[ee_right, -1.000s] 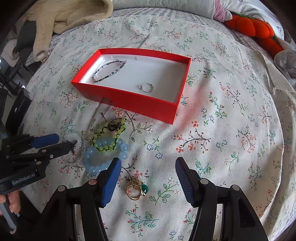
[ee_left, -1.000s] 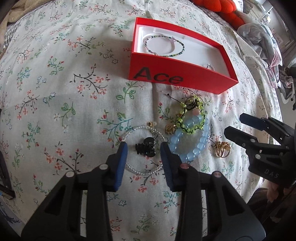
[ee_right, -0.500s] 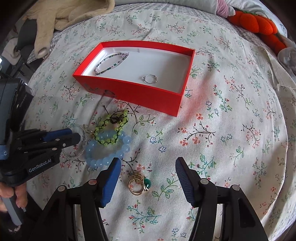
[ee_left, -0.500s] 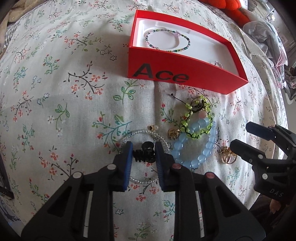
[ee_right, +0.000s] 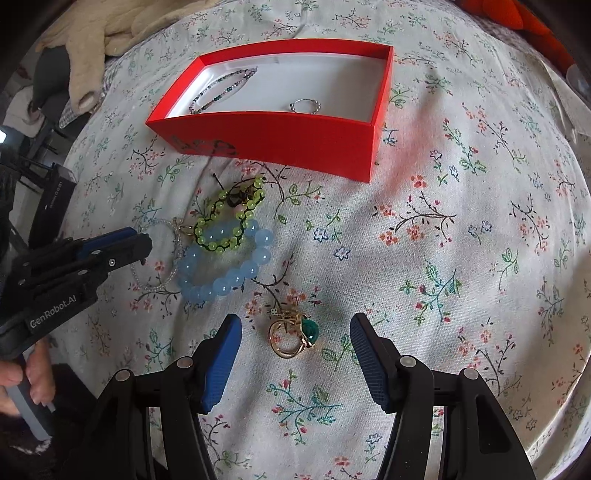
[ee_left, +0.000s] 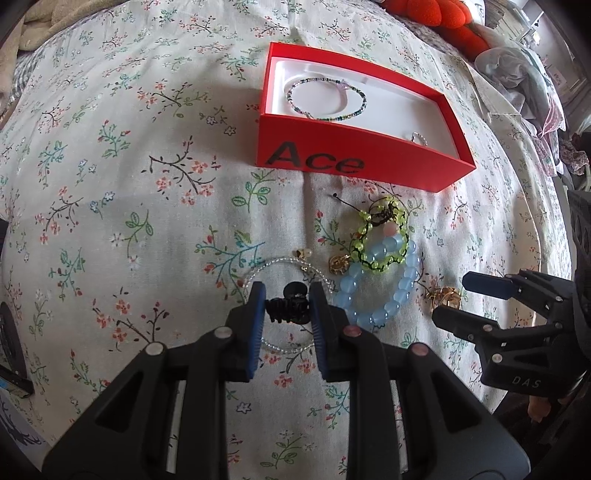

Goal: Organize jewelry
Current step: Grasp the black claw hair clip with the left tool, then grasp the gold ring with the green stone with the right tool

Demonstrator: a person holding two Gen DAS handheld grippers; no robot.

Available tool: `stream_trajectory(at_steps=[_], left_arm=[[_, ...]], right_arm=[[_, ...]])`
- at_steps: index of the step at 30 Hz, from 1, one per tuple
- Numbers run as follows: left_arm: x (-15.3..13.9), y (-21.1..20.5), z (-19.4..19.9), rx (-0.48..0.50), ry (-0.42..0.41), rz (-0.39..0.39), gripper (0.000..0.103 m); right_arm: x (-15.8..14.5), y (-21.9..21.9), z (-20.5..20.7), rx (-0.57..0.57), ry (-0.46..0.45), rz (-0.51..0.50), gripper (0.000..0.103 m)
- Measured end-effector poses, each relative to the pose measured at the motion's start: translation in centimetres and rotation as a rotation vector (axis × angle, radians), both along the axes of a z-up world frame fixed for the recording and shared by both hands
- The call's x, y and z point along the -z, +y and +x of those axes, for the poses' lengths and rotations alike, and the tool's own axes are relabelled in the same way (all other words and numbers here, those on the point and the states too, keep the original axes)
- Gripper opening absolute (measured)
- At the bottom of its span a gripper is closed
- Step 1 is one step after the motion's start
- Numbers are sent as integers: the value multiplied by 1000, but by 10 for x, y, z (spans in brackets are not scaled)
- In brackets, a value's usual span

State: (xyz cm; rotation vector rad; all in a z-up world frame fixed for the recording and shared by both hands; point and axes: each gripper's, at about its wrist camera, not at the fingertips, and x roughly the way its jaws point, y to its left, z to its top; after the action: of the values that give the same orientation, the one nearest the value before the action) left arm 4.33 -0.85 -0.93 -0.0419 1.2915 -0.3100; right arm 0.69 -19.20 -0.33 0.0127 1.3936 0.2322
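My left gripper [ee_left: 288, 300] is shut on a small black hair claw [ee_left: 287, 308], which lies inside a clear bead bracelet [ee_left: 258, 267] on the flowered cloth. To its right lie a blue bead bracelet [ee_left: 380, 314], a yellow-green bead bracelet [ee_left: 384, 258] and a gold charm [ee_left: 338, 263]. My right gripper [ee_right: 295, 325] stands open just above gold rings with a green stone [ee_right: 293, 338], pads well apart from them. The red box [ee_right: 273, 136] behind holds a dark beaded bracelet [ee_left: 325, 98] and a silver ring [ee_right: 304, 106].
A cream knitted garment [ee_right: 92, 33] lies at the back left, an orange plush [ee_left: 443, 22] and crumpled clothes [ee_left: 517, 74] at the back right. A dark box [ee_right: 51, 199] stands off the bed's left edge. A hand [ee_right: 22, 380] holds the left gripper's handle.
The left jaws have closed in from either side until they press on the black hair claw. The right gripper has tipped a little, bringing the gold rings between its open fingers.
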Motion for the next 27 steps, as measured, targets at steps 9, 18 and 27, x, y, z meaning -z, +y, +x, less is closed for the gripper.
stream_trajectory(at_steps=[9, 18, 27], left_arm=[[-2, 1, -3, 3, -4, 1, 26], [-7, 4, -4, -5, -12, -6, 26], [-26, 7, -3, -14, -67, -34, 26]], right_arm=[[4, 5, -2, -19, 9, -10, 41], [-6, -2, -6, -26, -5, 15, 30], [-31, -17, 0, 20, -69, 45, 30]])
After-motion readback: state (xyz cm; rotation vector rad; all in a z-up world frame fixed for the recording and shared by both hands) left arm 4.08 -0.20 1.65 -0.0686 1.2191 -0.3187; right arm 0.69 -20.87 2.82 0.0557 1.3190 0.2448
